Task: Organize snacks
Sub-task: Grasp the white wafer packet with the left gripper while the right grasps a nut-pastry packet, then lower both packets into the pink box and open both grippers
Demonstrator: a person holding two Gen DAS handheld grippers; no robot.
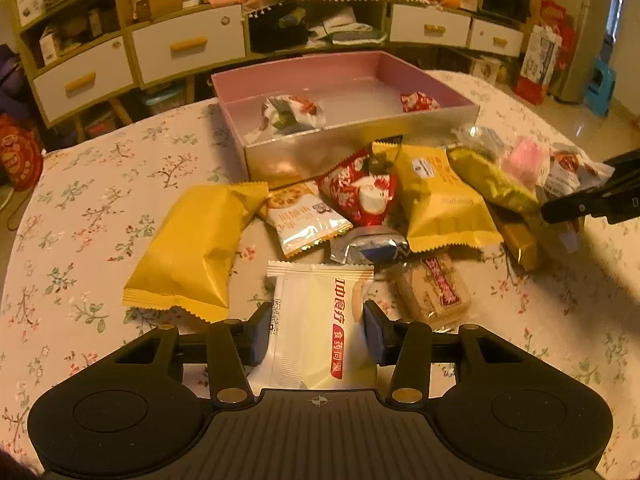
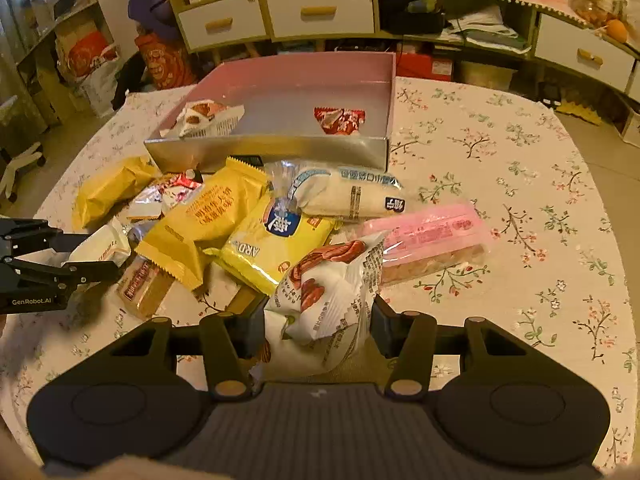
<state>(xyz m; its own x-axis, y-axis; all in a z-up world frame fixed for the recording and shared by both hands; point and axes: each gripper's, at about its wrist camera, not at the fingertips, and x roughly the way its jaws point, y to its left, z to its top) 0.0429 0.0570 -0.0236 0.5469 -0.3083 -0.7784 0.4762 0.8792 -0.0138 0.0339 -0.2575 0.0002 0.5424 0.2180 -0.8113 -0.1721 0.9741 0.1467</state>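
Left gripper (image 1: 316, 330) fingers pinched a flat white snack packet with red lettering (image 1: 316, 320), lying at 6 o'clock of the pile, apparently for lifting. Right gripper (image 2: 320, 326) fingers pinched a crinkly white pecan-print wrapper (image 2: 324, 300) likewise. Loose snacks crowded the floral-cloth counter (image 2: 520, 200). At 12 o'clock sat the pink-lined silver cardboard box (image 1: 360, 148), holding two snacks, the likely destination.

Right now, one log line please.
left gripper: shut on white packet | right gripper: shut on pecan packet | box: two snacks inside
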